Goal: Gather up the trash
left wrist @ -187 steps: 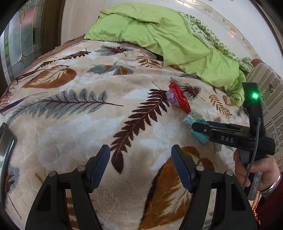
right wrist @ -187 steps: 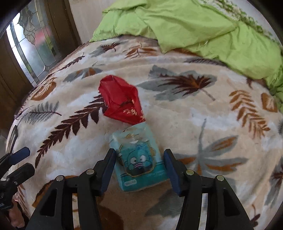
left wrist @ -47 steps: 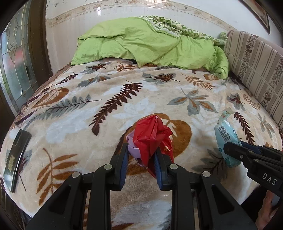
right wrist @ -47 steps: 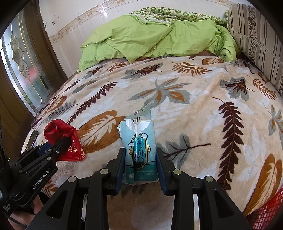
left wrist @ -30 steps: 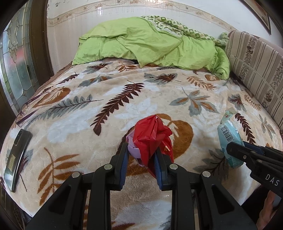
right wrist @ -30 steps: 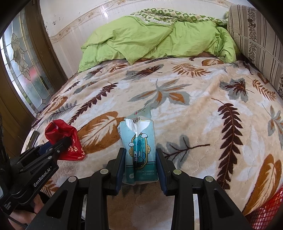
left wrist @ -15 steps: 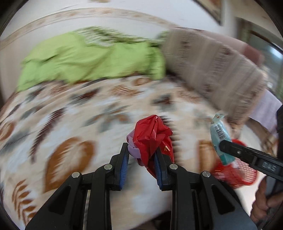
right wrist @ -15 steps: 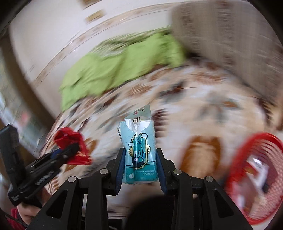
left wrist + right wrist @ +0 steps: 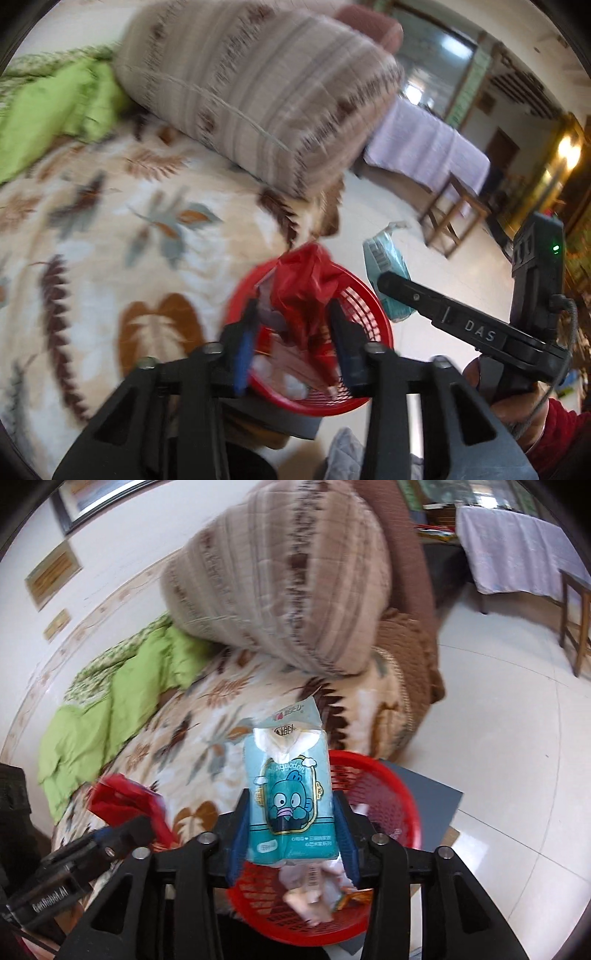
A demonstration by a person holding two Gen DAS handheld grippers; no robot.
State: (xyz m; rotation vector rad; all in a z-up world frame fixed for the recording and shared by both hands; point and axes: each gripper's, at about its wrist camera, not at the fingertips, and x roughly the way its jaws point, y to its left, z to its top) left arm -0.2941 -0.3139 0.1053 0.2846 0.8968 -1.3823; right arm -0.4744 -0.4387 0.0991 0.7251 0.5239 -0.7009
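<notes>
Both grippers carried trash above the red mesh plastic basket [image 9: 399, 786].
The left gripper [image 9: 295, 339] pinched a crumpled red plastic bag [image 9: 306, 284]; the right gripper [image 9: 291, 823] pinched a teal cartoon-printed tissue pack [image 9: 291, 797]. Releasing early risked items missing the rim.

A bed [image 9: 110, 229] covered by a cream blanket printed with brown and grey leaves fills the left of both views. A rumpled lime-green quilt [image 9: 110, 701] lies at its far end, against a white wall [image 9: 122, 546] hung with framed pictures [image 9: 53, 572]. A large striped beige bolster [image 9: 258, 92] rests along the bed's edge. Beyond it runs a glossy pale tiled floor [image 9: 517, 720], where a wooden-legged table draped in a lilac cloth [image 9: 424, 147] stands. A warm lamp glow [image 9: 567, 151] shows at far right.
</notes>
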